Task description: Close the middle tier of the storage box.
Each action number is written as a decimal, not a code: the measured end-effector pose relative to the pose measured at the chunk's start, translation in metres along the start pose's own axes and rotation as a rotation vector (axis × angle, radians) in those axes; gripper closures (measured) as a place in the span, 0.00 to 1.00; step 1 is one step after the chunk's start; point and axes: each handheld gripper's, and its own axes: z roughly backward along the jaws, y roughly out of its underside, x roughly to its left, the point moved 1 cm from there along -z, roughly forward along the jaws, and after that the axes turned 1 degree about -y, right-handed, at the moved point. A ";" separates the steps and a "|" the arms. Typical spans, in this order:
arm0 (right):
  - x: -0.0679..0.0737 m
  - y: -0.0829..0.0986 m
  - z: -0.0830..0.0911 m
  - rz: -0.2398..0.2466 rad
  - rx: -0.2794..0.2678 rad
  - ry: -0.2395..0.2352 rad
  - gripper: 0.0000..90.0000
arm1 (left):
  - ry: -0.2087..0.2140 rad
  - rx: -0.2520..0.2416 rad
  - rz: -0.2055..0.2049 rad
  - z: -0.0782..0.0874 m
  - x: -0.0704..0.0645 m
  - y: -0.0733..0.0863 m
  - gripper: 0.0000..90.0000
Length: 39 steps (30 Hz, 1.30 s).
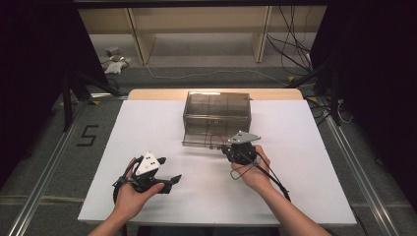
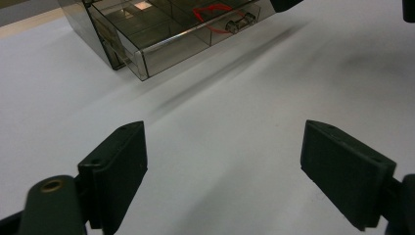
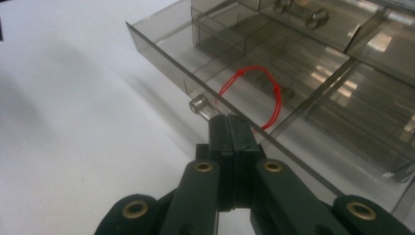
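The right gripper (image 3: 230,128), jaws pinched together at the drawer (image 3: 293,93) front beside its knob (image 3: 199,104), should pull straight; left gripper (image 2: 222,161) gapes idle.

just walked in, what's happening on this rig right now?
A person is working at a white table with a gripper in each hand. The right gripper has its jaws closed at the front edge of a smoky clear plastic drawer box, by the red string loop on the pulled-out lower drawer; whether it pinches the string cannot be told. The left gripper is open above bare table, holding nothing.
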 end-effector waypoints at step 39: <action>-0.001 0.004 -0.023 -0.008 0.037 0.060 1.00 | 0.010 -0.002 0.000 -0.002 -0.001 -0.001 0.19</action>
